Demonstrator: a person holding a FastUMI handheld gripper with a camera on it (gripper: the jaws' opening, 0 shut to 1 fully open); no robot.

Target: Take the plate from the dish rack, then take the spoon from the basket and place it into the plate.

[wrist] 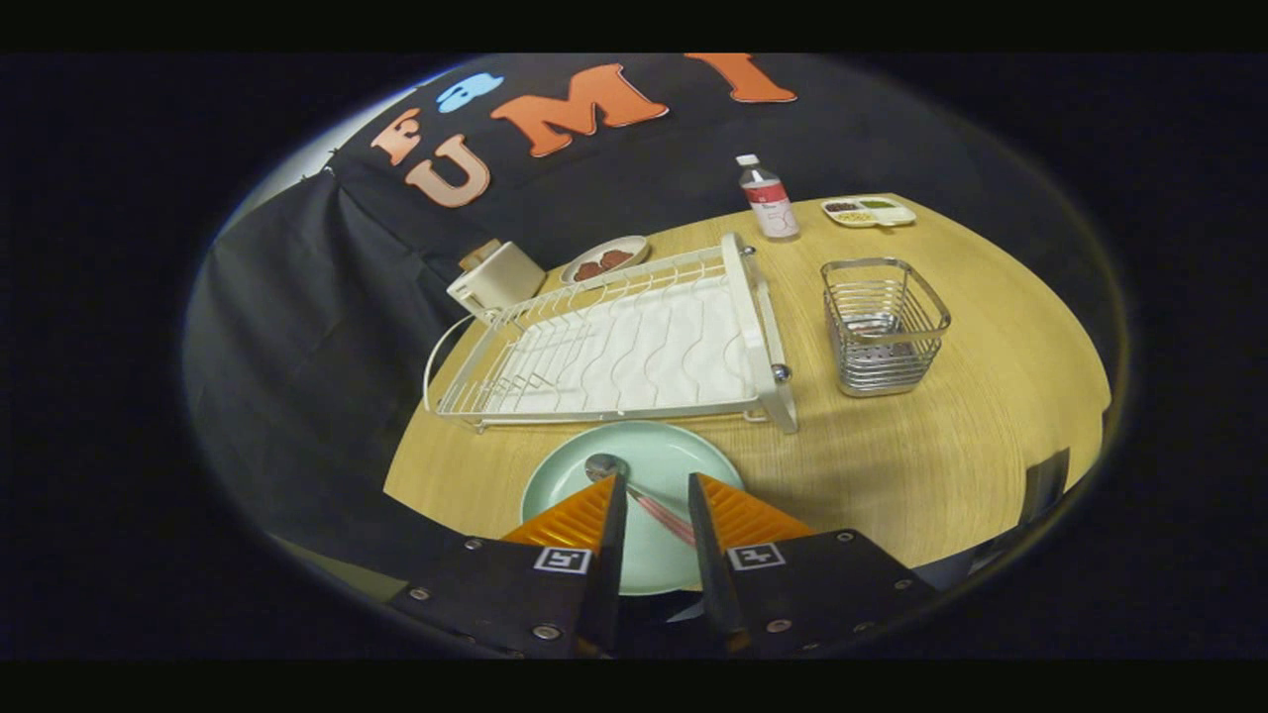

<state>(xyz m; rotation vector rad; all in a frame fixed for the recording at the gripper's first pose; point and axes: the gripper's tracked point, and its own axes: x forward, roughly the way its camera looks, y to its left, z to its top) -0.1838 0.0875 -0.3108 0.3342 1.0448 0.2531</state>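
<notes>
Fingers point(621, 495) apart above the plate point(684, 451), gripping nothing, spoon point(634, 490) lying between them.

We see the hand-held two-finger gripper point(654, 485) as two black, flat-faced finger housings, each tapering forward into a ridged orange wedge-shaped pad point(573, 515). Each housing carries a small white square tag printed with a black block pattern, set near the inner edge. Round silver screws dot the black faces, at the corners and along the lower edges. The inner sides of the fingers look dark, perhaps rubber-lined, though shadow hides the detail.
</notes>
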